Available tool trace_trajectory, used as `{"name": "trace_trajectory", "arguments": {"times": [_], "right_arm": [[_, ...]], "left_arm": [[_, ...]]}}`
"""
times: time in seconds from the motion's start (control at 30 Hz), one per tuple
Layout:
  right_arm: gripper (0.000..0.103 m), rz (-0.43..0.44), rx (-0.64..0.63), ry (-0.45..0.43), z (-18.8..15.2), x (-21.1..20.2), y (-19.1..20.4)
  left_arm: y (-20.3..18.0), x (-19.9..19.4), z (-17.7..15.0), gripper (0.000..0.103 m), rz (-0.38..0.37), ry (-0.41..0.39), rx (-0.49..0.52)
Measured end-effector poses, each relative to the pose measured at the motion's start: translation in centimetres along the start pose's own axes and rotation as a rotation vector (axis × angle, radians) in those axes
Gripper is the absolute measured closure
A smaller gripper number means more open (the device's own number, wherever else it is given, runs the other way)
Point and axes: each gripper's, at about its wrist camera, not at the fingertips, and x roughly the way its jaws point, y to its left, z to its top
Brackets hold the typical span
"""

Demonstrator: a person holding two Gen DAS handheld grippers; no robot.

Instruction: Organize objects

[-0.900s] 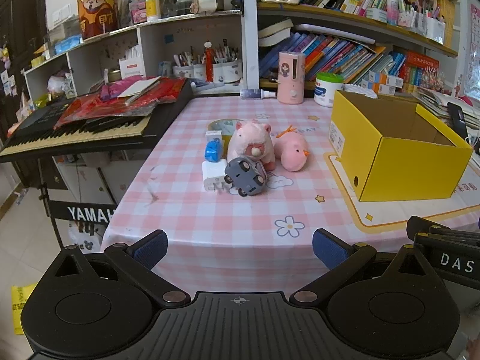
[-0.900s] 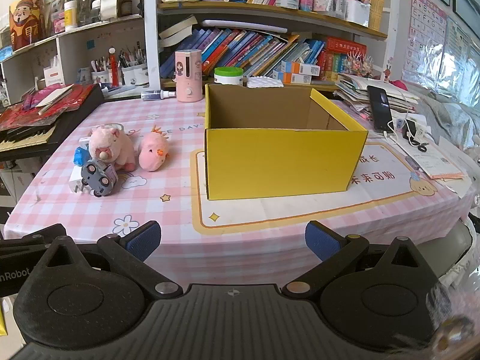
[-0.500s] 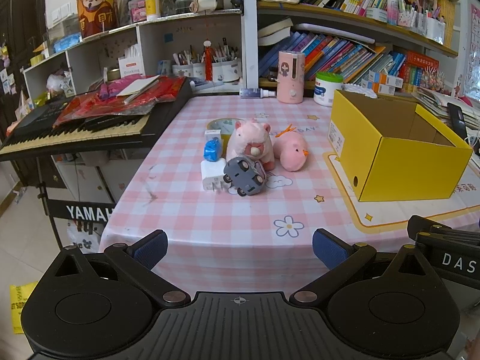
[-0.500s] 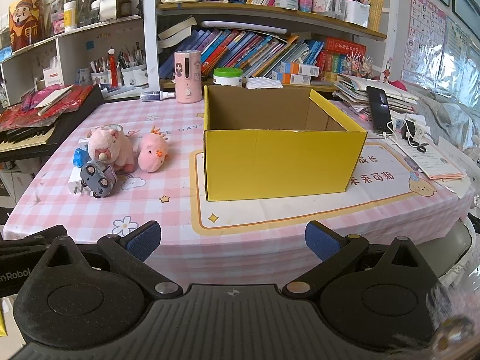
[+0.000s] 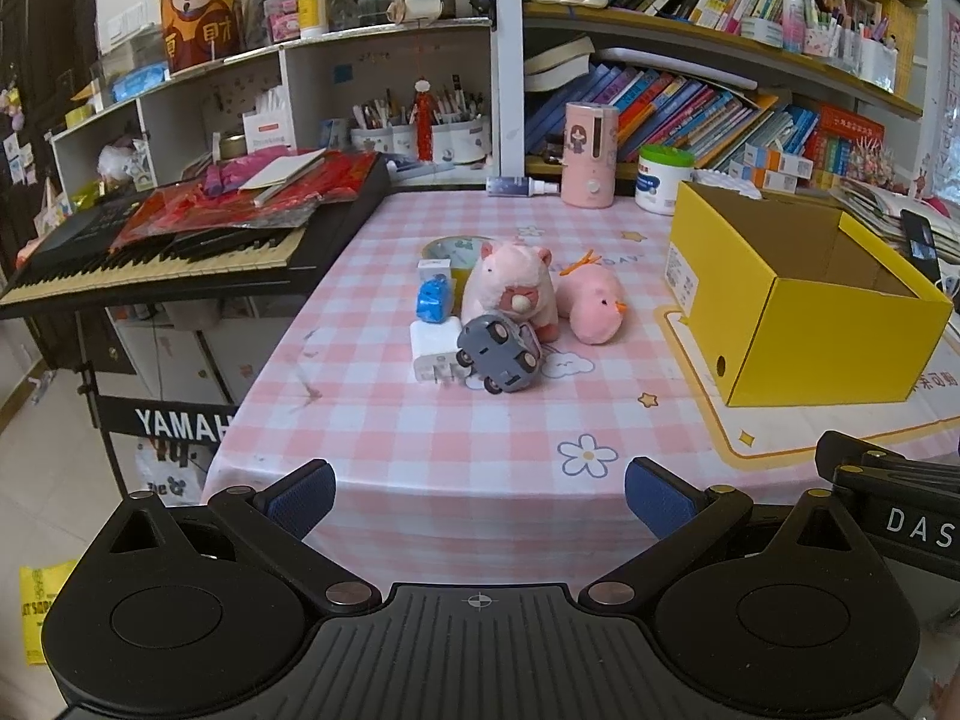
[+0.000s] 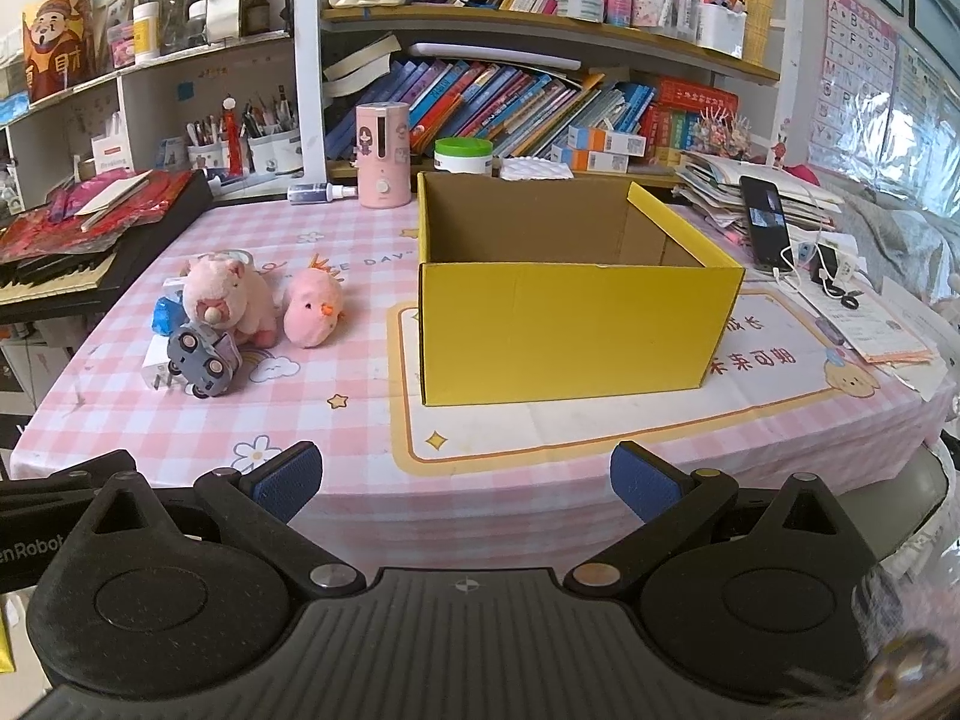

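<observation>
On the pink checked table a cluster of small objects sits left of an open yellow cardboard box point(image 5: 804, 324) point(image 6: 576, 324): a pink plush pig point(image 5: 513, 294) point(image 6: 225, 297), a pink plush chick point(image 5: 591, 309) point(image 6: 312, 315), a grey toy car point(image 5: 501, 354) point(image 6: 204, 360), a white charger plug point(image 5: 432, 351), a blue toy point(image 5: 433, 299) and a tape roll point(image 5: 453, 252). My left gripper point(image 5: 480, 495) is open and empty at the table's near edge, facing the cluster. My right gripper point(image 6: 465, 480) is open and empty, facing the box.
A black keyboard point(image 5: 180, 252) piled with red packets stands left of the table. A pink dispenser point(image 5: 590, 156), a white jar point(image 5: 665, 186) and a small bottle point(image 5: 516, 186) line the back edge before bookshelves. A phone and papers point(image 6: 768, 222) lie right of the box.
Both grippers have crept slightly forward toward the table. Nothing on the table has moved.
</observation>
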Motion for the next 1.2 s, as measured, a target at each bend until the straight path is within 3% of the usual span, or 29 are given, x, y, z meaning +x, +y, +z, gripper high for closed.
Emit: {"name": "trace_trajectory", "arguments": {"times": [0.73,1.03,1.2], "right_arm": [[0.0,0.007,-0.003,0.0,0.0,0.6,1.3],[0.0,0.013,0.001,-0.015,0.3,0.6,1.7],[0.001,0.031,0.005,-0.015,0.4,0.4,2.0]], "left_arm": [[1.3,0.7,0.0,0.0,-0.001,-0.004,-0.007],[1.5,-0.7,0.4,0.0,0.0,-0.089,0.045],[2.0,-0.5,0.9,0.0,-0.011,-0.079,0.035]]}}
